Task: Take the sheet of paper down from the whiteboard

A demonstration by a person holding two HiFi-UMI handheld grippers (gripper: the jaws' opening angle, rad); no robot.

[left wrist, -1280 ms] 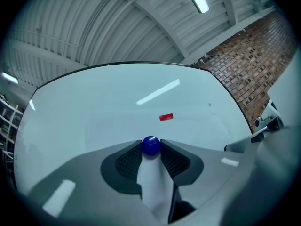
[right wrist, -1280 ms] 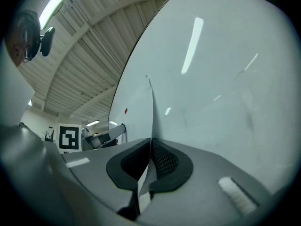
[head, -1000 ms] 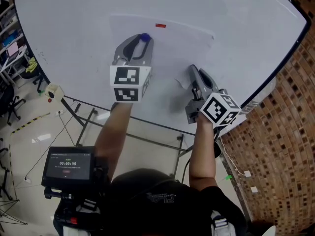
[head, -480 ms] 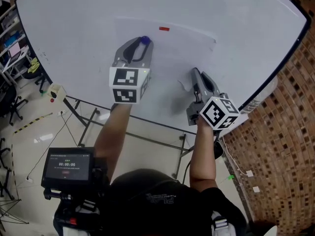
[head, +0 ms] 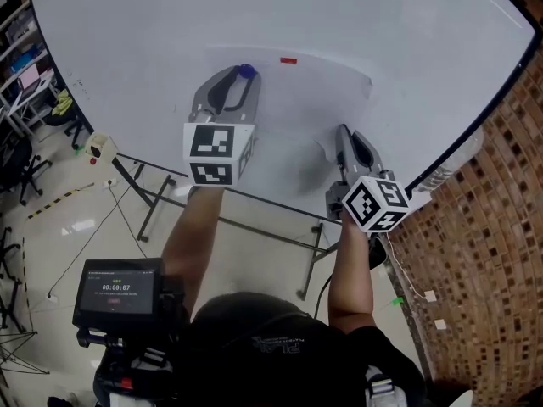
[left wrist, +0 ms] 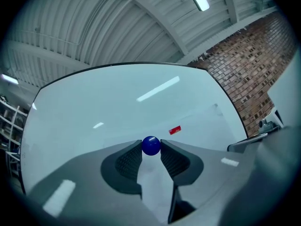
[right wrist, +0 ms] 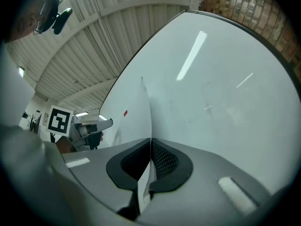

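Here the whiteboard fills most of the head view, and the sheet of paper lies against it near the middle. A small red magnet sits at the sheet's top edge.

The left tool points at the upper left part of the sheet. Its jaws are closed on a round blue magnet, one pad pressing on each side of the ball at the very tips. Whether the ball is touching the sheet cannot be told from these views.

The right tool is lower and to the right, at the sheet's lower right corner. Its jaws are together with the paper's edge pinched between the pads. In the right gripper view, that edge runs up from the jaws as a thin vertical line. There the sheet stands off the board, curving away to the left towards the red magnet. In the head view, the same corner looks curled up from the board just beside the tool's tip.

A brick wall stands to the right of the board. The board's metal stand shows below its lower edge, above a pale floor. A small screen sits at the person's left side.
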